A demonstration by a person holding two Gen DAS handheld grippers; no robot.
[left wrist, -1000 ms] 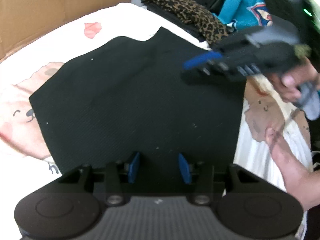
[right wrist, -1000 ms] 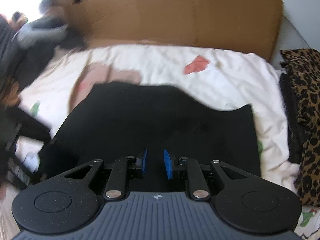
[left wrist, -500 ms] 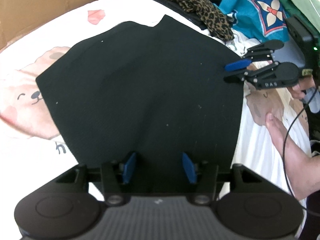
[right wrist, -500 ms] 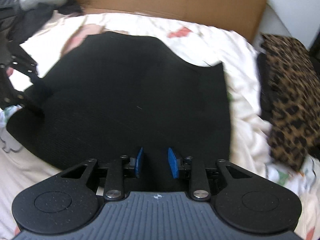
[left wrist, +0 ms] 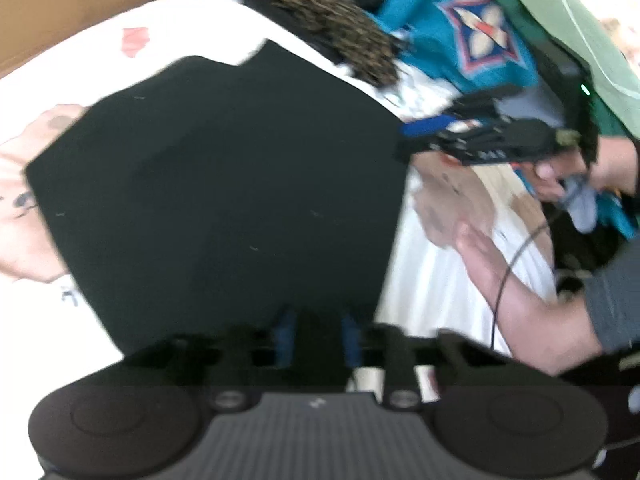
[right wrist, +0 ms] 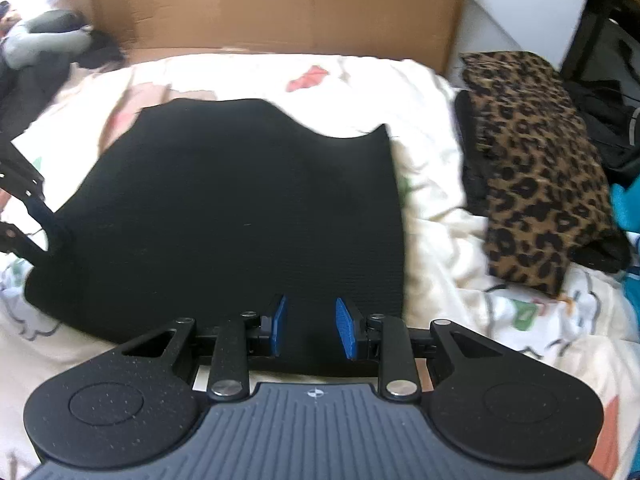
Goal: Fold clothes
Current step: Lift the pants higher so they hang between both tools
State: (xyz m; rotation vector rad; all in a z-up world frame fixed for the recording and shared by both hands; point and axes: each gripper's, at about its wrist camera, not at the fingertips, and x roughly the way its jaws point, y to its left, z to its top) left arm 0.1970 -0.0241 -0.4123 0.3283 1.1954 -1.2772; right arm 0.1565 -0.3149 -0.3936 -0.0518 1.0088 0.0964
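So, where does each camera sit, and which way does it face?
Left wrist: on the left gripper, facing down across the black garment toward the clothes pile; shows the right gripper and a forearm.
Right wrist: on the right gripper, facing down over the garment toward the cardboard; left gripper's tip at left edge.
Shared: the garment, leopard-print cloth, bedsheet.

You're in a home bedroom: bed w/ cream cartoon-print duvet (right wrist: 436,216), folded leopard-print garment (right wrist: 536,168) at its right edge, teal printed jersey (left wrist: 460,36) heaped beyond, brown cardboard sheet (right wrist: 280,4) along the far edge.
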